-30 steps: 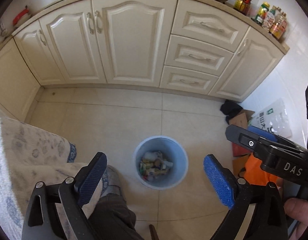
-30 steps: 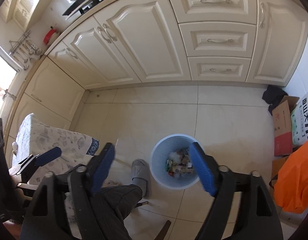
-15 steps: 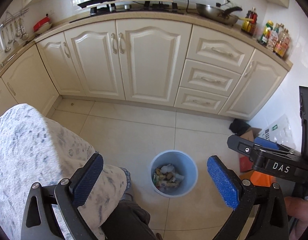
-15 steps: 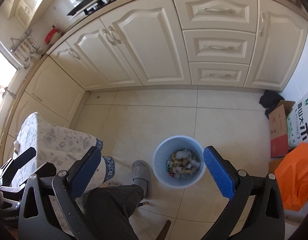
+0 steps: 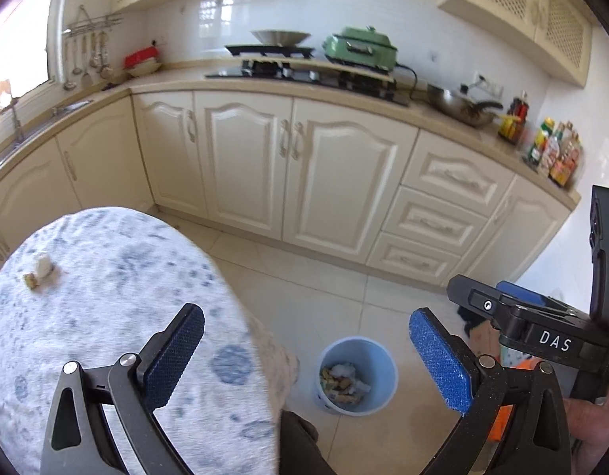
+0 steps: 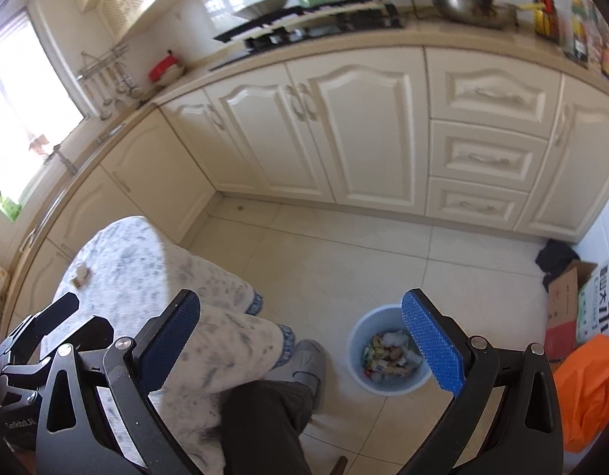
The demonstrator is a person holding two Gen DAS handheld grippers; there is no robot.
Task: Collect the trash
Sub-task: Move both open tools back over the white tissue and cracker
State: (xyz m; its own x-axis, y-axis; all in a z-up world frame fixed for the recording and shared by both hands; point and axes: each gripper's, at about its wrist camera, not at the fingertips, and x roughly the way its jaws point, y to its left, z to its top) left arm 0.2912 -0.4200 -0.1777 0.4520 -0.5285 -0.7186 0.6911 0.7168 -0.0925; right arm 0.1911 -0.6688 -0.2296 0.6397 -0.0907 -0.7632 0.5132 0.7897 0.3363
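My left gripper (image 5: pixel 304 352) hangs with its blue-padded fingers spread wide apart and nothing between them, above the edge of a round table draped in a white cloth with blue flower print (image 5: pixel 106 297). My right gripper (image 6: pixel 300 336) is likewise gaping and empty, held above the same cloth's hanging hem and my dark-trousered leg (image 6: pixel 261 423), with my grey slipper (image 6: pixel 304 360) on the pale tiled floor (image 6: pixel 344 253). Down on that floor stands a light blue round plastic bin (image 5: pixel 354 374), already holding a heap of wrappers and crumpled paper; in the left wrist view it sits between my fingers, near the right one, and in the right wrist view it lies partly behind my right pad. On the far side of the tablecloth lie two small scraps together: a crumpled white wad (image 5: pixel 43 265) and, just beside it, a small yellowish wrapper (image 5: pixel 30 280), both well apart from my grippers. Cream kitchen cabinets (image 5: pixel 304 174) run along the back, and an orange plastic bag (image 6: pixel 585 388) lies on the floor to the right of the bin.
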